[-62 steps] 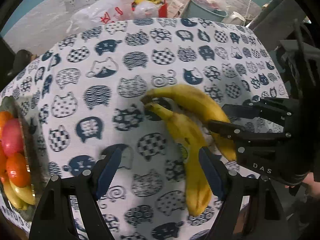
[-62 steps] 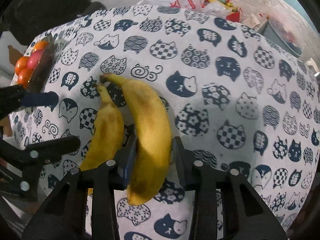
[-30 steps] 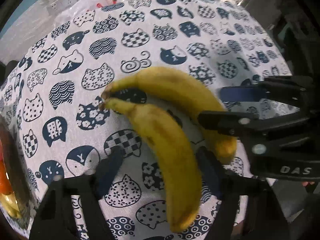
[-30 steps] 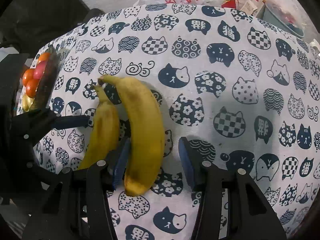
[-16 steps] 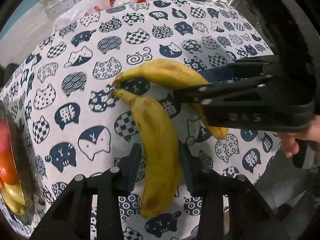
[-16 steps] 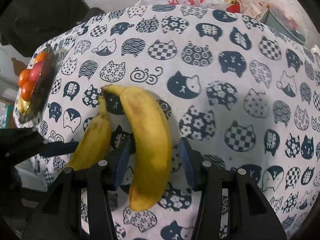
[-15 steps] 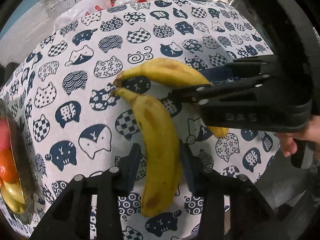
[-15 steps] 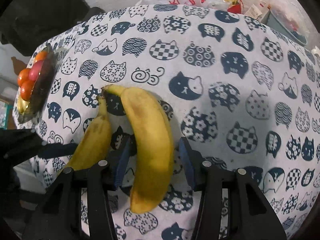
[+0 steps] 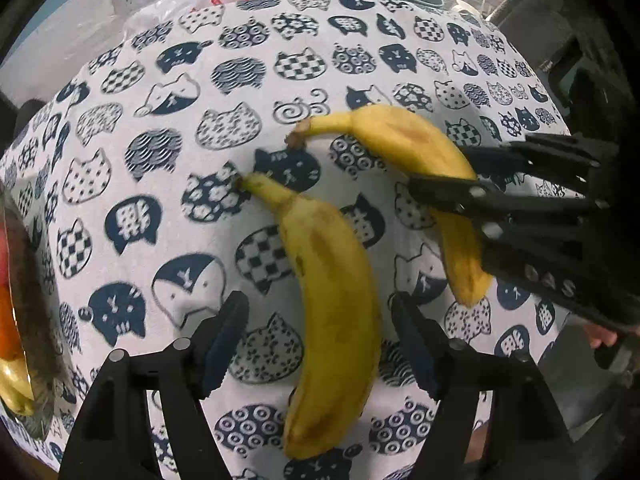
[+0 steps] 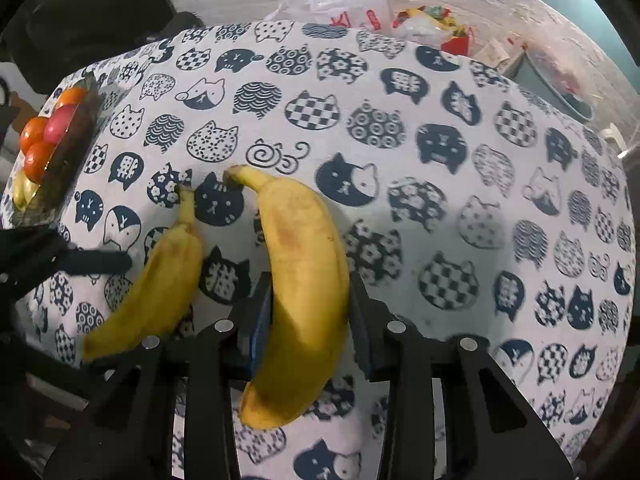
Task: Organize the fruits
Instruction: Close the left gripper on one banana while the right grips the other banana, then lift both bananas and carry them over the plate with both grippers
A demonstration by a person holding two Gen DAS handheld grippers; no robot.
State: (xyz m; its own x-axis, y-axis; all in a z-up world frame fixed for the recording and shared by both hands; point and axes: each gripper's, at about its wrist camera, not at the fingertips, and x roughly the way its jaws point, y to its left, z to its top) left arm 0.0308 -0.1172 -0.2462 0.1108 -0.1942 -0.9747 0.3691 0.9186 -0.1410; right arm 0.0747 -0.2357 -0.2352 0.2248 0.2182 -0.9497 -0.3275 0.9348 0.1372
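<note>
Two yellow bananas lie on a table with a cat-print cloth (image 9: 248, 72). In the left wrist view the near banana (image 9: 336, 280) lies between the fingers of my left gripper (image 9: 320, 332), which is open with gaps on both sides. My right gripper (image 10: 306, 312) is shut on the far banana (image 10: 304, 272), which also shows in the left wrist view (image 9: 404, 140). The near banana shows in the right wrist view (image 10: 160, 280), to the left of the gripped one. The two stems are now apart.
A fruit tray (image 10: 68, 148) with oranges, a red fruit and small bananas stands at the table's left edge, also in the left wrist view (image 9: 24, 320). Plastic bags (image 10: 340, 4) and a bin lie beyond the far edge.
My left gripper has opened and let go of the near banana. My right gripper has shut on the far banana. The two bananas have come apart at the stems.
</note>
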